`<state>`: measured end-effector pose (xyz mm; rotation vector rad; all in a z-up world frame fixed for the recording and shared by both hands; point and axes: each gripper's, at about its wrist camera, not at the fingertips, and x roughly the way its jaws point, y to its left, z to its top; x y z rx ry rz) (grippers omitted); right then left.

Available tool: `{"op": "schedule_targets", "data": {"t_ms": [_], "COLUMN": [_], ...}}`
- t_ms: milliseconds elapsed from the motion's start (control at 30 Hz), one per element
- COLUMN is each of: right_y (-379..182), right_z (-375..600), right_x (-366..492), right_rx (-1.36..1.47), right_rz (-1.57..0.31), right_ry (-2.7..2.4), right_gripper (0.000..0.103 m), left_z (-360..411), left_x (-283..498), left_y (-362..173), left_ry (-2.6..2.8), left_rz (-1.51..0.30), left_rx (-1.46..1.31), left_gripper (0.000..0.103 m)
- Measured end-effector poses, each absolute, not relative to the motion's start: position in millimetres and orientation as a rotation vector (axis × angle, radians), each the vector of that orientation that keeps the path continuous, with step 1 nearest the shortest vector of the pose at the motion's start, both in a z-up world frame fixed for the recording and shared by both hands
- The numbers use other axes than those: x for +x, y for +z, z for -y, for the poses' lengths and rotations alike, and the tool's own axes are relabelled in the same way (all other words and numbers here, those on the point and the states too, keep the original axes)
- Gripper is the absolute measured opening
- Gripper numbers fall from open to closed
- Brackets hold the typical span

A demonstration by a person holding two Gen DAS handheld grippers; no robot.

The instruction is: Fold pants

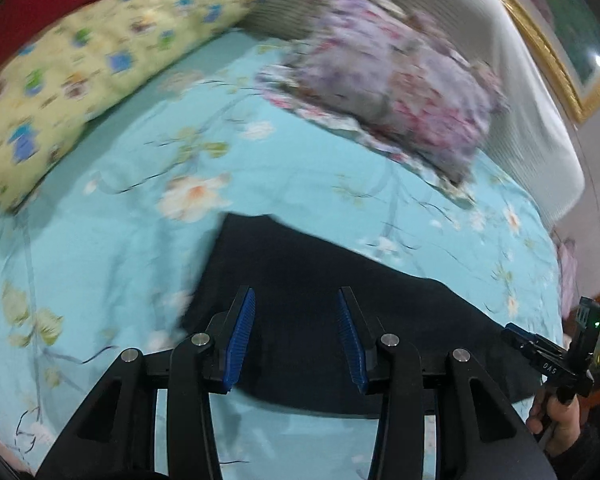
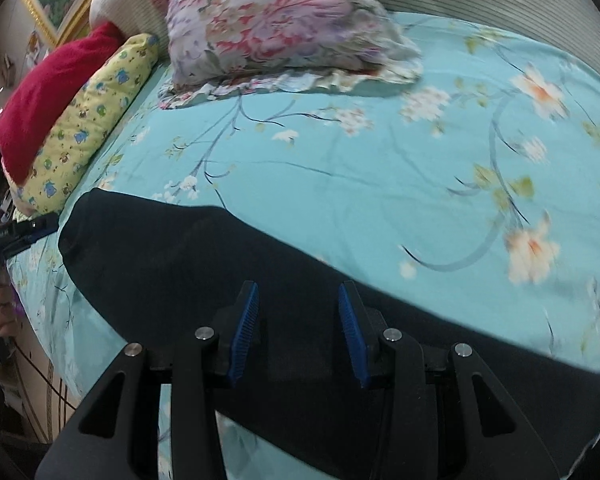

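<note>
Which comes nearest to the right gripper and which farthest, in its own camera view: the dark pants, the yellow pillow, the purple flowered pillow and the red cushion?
From the right gripper:
1. Dark pants, directly under and ahead of it.
2. Yellow pillow, along the bed's left edge.
3. Red cushion, behind the yellow pillow on the left, and the purple flowered pillow, at the headboard ahead: too close to call.

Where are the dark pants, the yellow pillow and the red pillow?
dark pants (image 2: 188, 264): right wrist view, flat middle.
yellow pillow (image 1: 100, 56): left wrist view, top face.
red pillow (image 2: 48, 96): right wrist view, broad side.
</note>
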<state>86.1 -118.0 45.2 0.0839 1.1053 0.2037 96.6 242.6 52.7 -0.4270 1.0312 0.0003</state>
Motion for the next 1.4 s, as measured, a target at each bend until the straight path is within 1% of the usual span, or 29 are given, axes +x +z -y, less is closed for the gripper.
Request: {"op": "schedule_targets", "data": {"t_ms": [367, 833, 967, 1033, 1400], "right_y": [56, 65, 63, 62, 53], "right_z": [175, 234, 251, 259, 297], "right_x": [29, -38, -56, -65, -105], "right_rx": [0.214, 0.355, 0.401, 0.425, 0.537], "right_rz": [-1.086, -1.041, -1.031, -1.026, -0.993], "right_ry": [0.081, -0.089, -0.144, -0.172, -0.291], "right_gripper": [0.043, 0.043, 0.043, 0.043, 0.043], "left_z": [-130, -7, 27, 45, 138], "left_x": [130, 156, 160, 162, 167], "left_y": [57, 65, 65, 65, 57], "left_ry": [-0.252, -0.519, -0.589, -0.626, -0.804], "left_rz": [-1.096, -1.141, -1.151, -1.157, -1.183], "left_rx": [-0.298, -0.127, -0.071, -0.045, 0.128], "left_gripper": [0.043, 0.047, 0.048, 0.050, 0.051]}}
